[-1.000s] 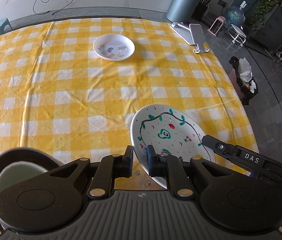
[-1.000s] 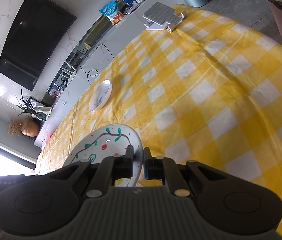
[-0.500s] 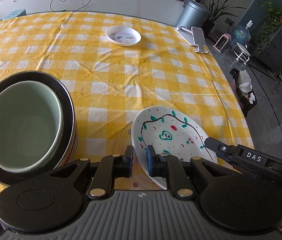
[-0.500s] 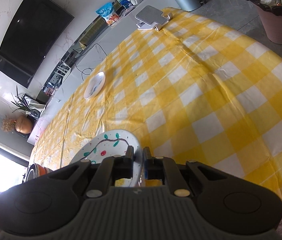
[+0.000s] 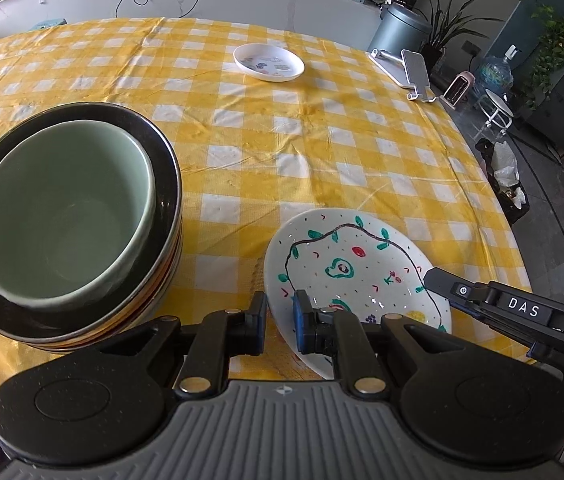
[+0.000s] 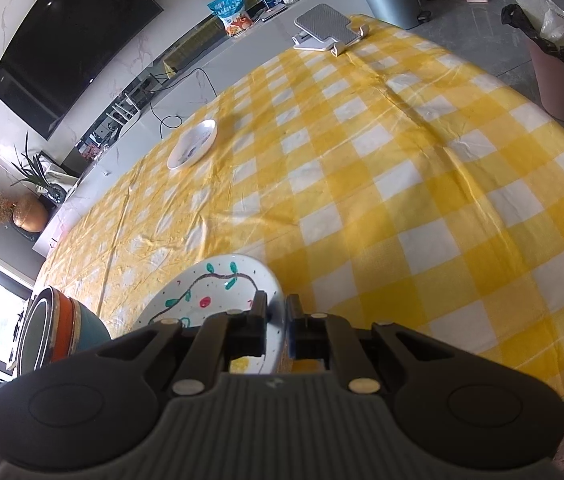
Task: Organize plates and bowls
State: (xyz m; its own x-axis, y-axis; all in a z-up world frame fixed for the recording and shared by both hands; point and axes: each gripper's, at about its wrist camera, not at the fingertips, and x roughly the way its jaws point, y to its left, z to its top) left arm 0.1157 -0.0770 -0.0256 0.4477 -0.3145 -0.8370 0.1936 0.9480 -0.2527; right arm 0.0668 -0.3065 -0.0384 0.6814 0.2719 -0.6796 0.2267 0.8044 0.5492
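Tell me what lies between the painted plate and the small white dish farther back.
Only bare yellow checked tablecloth lies between the painted plate and the small white dish; both wrist views show it.

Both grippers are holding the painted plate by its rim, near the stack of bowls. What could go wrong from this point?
1. The left gripper and right gripper each pinch only the thin rim of the painted plate; if they move unevenly, it may twist or slip out.
2. The stack with the green bowl stands close beside; swinging the plate over could knock it.
3. All this is near the table edge, so a dropped plate may fall off.
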